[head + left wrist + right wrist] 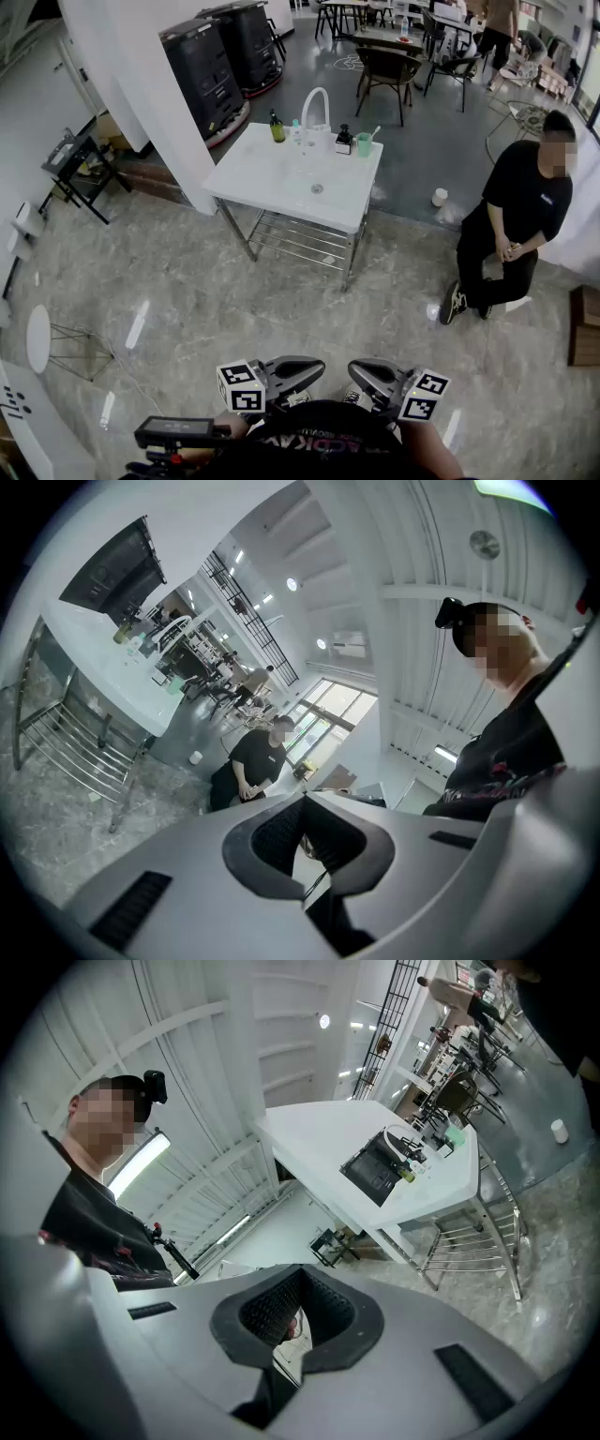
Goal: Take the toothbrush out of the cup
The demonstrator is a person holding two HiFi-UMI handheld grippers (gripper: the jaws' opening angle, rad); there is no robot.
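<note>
Left gripper, right gripper near body, jaws pressed together, empty. Toothbrush in green cup, far-right corner of white table, well apart.

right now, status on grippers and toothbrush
Left gripper and right gripper shut, empty, close to body. Toothbrush in green cup on white table, far ahead. Person crouches right of table, off the path.

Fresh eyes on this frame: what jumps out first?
A white sink table stands far ahead, a green cup with the toothbrush at its back right corner. A person in black crouches to its right. The left tool and right tool are shut, empty, close to the wearer's body.
</note>
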